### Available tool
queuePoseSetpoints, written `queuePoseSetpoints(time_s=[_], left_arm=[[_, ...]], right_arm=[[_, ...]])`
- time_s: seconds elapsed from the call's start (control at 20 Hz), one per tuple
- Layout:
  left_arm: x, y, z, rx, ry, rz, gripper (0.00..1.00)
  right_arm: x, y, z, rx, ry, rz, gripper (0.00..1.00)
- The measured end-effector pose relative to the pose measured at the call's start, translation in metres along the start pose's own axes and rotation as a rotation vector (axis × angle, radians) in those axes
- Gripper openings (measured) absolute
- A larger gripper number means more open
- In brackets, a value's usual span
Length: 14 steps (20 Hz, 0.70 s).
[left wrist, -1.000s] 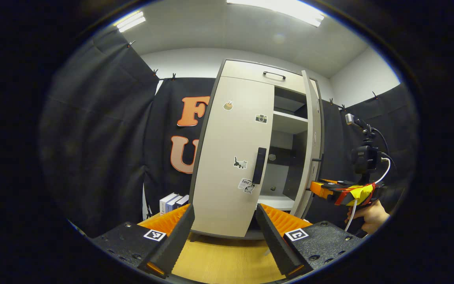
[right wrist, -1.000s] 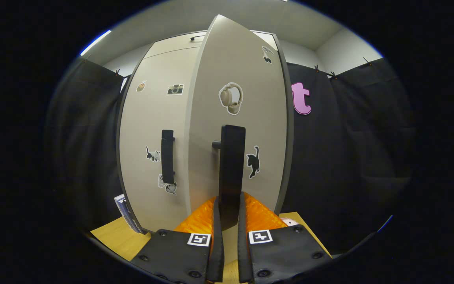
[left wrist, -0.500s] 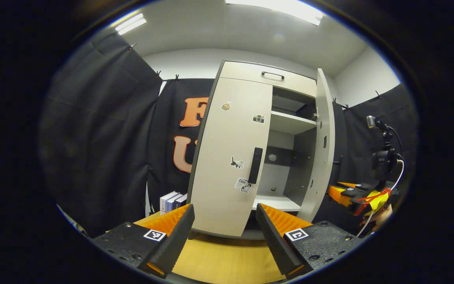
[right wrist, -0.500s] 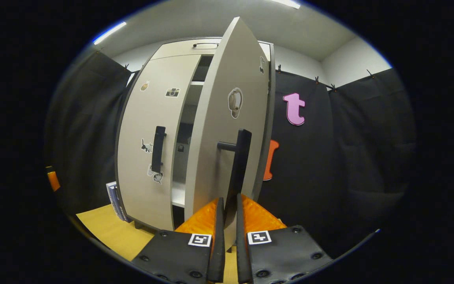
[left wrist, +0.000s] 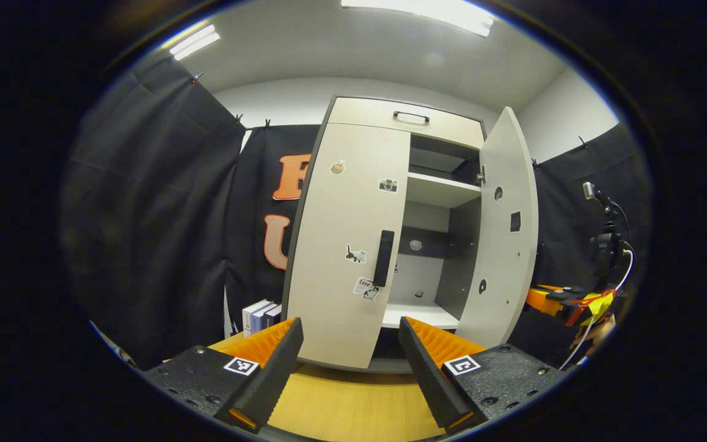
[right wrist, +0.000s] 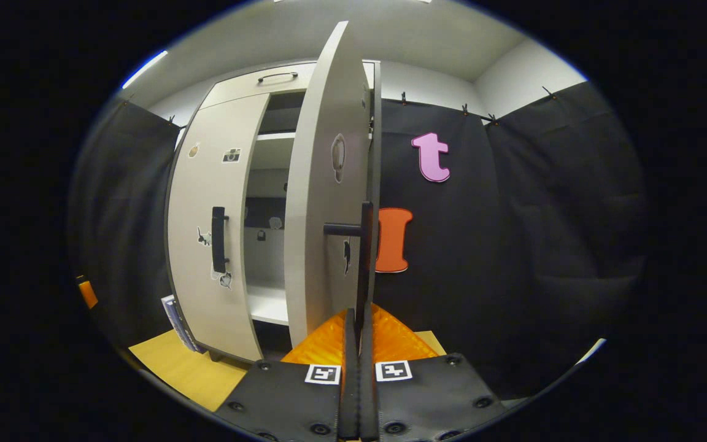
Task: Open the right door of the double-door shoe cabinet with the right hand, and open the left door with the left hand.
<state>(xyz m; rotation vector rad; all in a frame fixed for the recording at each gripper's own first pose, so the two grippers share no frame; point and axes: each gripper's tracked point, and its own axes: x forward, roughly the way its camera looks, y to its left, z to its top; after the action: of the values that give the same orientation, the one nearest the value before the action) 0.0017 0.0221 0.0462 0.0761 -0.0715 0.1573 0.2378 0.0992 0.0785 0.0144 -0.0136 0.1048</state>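
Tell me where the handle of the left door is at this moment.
In the left gripper view the left door handle stands upright on the closed left door, at its right edge, beside the cat sticker, beyond the open left gripper.

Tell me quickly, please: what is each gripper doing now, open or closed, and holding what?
Left gripper: open, holding nothing, fingers spread before the closed left door.
Right gripper: closed on the right door handle; the right door is swung open.
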Motion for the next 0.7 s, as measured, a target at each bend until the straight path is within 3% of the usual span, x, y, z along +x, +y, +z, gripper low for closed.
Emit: queuePoseSetpoints(time_s=[0.55,0.7], left_arm=[[0.018,-0.029,-0.013,0.022,0.044,-0.07,0.94],[0.028,-0.037,-0.018,0.042,0.064,-0.086,0.95]], right_arm=[[-0.01,-0.028,-0.001,0.021,-0.005,-0.068,0.07],[-0.022,-0.042,0.0,0.037,-0.021,-0.117,0.08]])
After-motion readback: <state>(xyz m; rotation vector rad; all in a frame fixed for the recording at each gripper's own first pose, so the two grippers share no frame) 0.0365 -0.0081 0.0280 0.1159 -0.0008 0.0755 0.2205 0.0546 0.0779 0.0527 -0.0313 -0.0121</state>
